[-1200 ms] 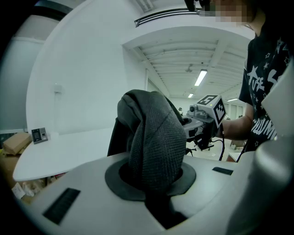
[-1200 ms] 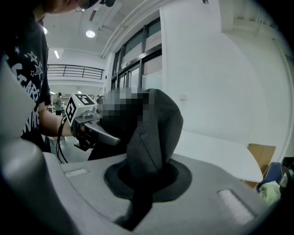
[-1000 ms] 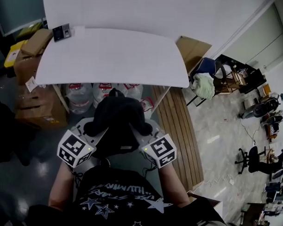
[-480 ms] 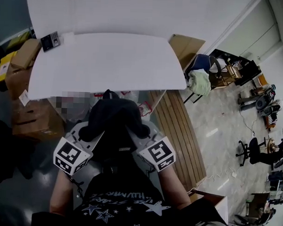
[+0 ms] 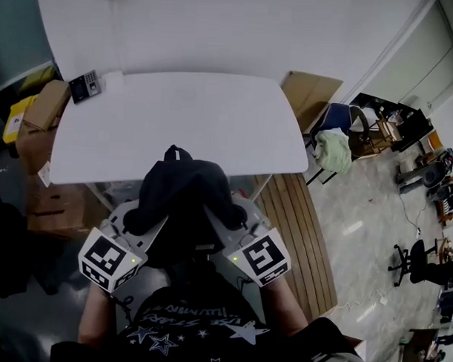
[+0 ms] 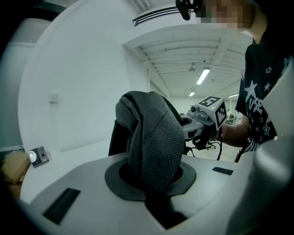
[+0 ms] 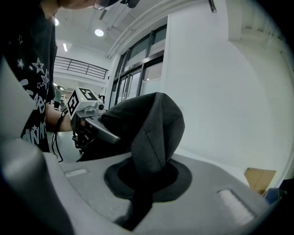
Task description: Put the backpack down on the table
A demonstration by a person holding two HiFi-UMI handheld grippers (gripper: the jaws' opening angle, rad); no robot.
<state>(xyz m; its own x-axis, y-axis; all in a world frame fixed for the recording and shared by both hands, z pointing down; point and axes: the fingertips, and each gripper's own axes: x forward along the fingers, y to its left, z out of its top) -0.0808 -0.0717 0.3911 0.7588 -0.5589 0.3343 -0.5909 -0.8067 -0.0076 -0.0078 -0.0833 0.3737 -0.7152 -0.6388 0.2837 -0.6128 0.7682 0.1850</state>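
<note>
Holding the backpack point(image 5: 183, 205) in the air between two grippers, at the near edge of the counter point(image 5: 176, 123) and not yet resting on it. In the head view it overlaps that edge, with no telling whether already above the surface or just short of it.

Gripping from both sides. Left gripper point(image 6: 154, 183): jaws nearly pressed together, pinching a padded grey mesh strap that rises out from between them. Right gripper point(image 7: 146, 179): jaws just as tight, pinching a fold of dark strap.

Taking one strap on each side, probably to share the weight and to keep a limp bag from swinging or tipping. Keeping both grippers low and behind the load, pointed toward the counter, with the dark bulk bulging forward between them.

By the look of it, mid-carry: lifted, not set down. Aiming most likely for the wide bare middle of the counter, well apart from the small keypad device point(image 5: 85, 86) at the far left corner.

Calls next for more reach forward until the bottom clears the edge, then an even lowering on both sides, then spreading the jaws. Risks, with a release too near the edge, a slump back off the counter onto the floor.
</note>
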